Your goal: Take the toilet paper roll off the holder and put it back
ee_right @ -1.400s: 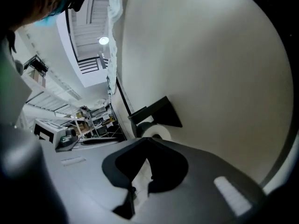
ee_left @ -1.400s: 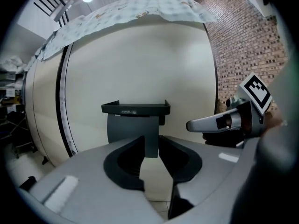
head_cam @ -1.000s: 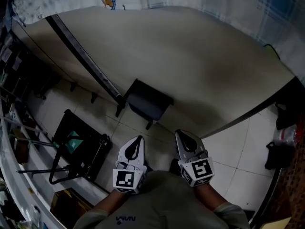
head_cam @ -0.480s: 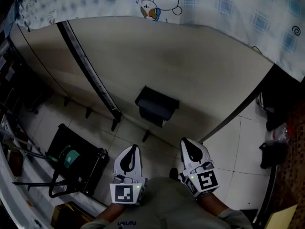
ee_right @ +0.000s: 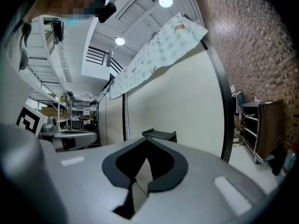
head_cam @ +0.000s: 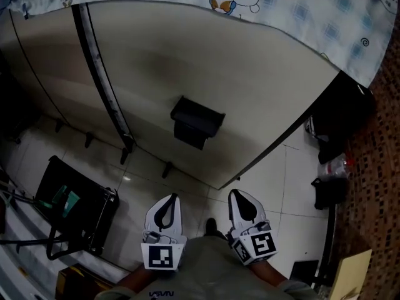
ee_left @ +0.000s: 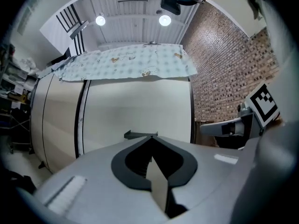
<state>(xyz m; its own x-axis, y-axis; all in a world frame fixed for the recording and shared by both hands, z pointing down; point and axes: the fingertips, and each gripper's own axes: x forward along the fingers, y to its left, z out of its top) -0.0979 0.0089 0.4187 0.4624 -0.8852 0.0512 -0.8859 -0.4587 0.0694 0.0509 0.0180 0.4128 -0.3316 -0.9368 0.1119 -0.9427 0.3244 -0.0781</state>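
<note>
A dark box-shaped holder is fixed to a beige partition panel; I see no toilet paper roll on it. My left gripper and right gripper are side by side at the bottom of the head view, well short of the holder, both shut and empty. In the left gripper view the shut jaws point level at the holder. The right gripper also faces the holder from a distance.
A patterned cloth hangs over the panel's top. A dark post divides the panels. A black wheeled stand is on the tiled floor at left. Dark bags and a brick wall lie to the right.
The head view has swung right and forward: the panel's right edge, the brick wall and the bags have come into sight. Both grippers have sunk lower in the picture and stay shut.
</note>
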